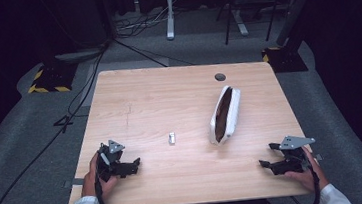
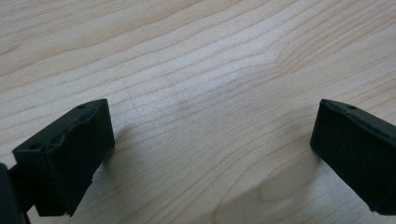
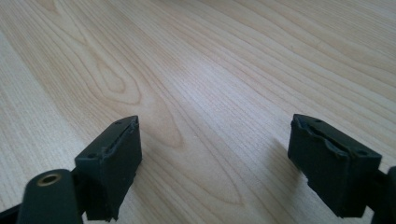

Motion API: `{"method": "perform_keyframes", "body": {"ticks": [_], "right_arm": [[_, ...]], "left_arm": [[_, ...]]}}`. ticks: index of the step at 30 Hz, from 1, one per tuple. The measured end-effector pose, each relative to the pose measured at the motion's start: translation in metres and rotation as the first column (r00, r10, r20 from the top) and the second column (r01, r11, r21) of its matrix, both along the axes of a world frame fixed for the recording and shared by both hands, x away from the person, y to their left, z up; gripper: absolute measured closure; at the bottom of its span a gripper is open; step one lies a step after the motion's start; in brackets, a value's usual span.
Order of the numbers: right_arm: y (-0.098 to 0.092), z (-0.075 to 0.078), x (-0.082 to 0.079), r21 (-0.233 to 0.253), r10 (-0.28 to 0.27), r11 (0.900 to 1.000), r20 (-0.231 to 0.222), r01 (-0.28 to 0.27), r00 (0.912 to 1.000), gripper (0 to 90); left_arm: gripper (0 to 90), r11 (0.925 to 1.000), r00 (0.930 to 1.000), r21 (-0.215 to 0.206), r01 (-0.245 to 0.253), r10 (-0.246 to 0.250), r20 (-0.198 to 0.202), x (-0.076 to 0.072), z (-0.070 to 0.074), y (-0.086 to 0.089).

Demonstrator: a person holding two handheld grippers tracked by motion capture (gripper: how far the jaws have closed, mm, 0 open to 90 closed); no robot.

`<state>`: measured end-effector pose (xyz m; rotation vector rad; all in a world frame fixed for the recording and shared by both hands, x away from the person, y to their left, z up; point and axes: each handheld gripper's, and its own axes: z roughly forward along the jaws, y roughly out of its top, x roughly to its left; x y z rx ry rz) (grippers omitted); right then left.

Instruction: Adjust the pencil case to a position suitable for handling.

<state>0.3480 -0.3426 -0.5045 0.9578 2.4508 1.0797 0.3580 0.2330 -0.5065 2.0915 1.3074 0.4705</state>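
- Pouch (image 1: 224,114): white, unzipped, dark inside, lying right of centre on the table (image 1: 158,99). Its long axis runs from lower left to upper right of the frame, the mouth facing up.
- Left gripper (image 1: 136,164): lower left, jaws apart, holding nothing.
- Right gripper (image 1: 267,156): lower right, jaws apart, holding nothing.
- Clip (image 1: 171,138): small and pale, left of the pouch, well apart from it.
- Risk: a one-sided pinch on the soft pouch could likely fold it or drag it across the smooth wood.
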Motion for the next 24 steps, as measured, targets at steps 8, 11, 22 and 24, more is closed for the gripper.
{"method": "perform_keyframes", "body": {"ticks": [8,11,22,24], "right_arm": [[0.0,0.0,0.001,-0.003,-0.005,1.0,0.002,0.005,1.0,17.8],[0.001,0.0,0.001,-0.003,-0.015,1.0,0.001,0.015,0.9999,18.3],[0.002,0.013,0.012,0.043,-0.077,0.996,0.061,0.074,0.9952,23.9],[0.004,0.023,0.017,0.057,-0.069,0.996,0.092,0.064,0.9934,24.0]], "left_arm": [[0.3,1.0,1.0,0.002,0.007,-0.007,0.0,0.004,0.0,-0.008],[0.5,0.9975,0.9975,-0.002,0.071,-0.071,0.001,0.005,0.0,-0.019],[0.1,0.9809,0.981,0.009,0.194,-0.194,-0.004,-0.003,0.001,-0.048],[0.1,0.977,0.9771,0.016,0.213,-0.213,-0.001,-0.003,0.001,-0.052]]}}
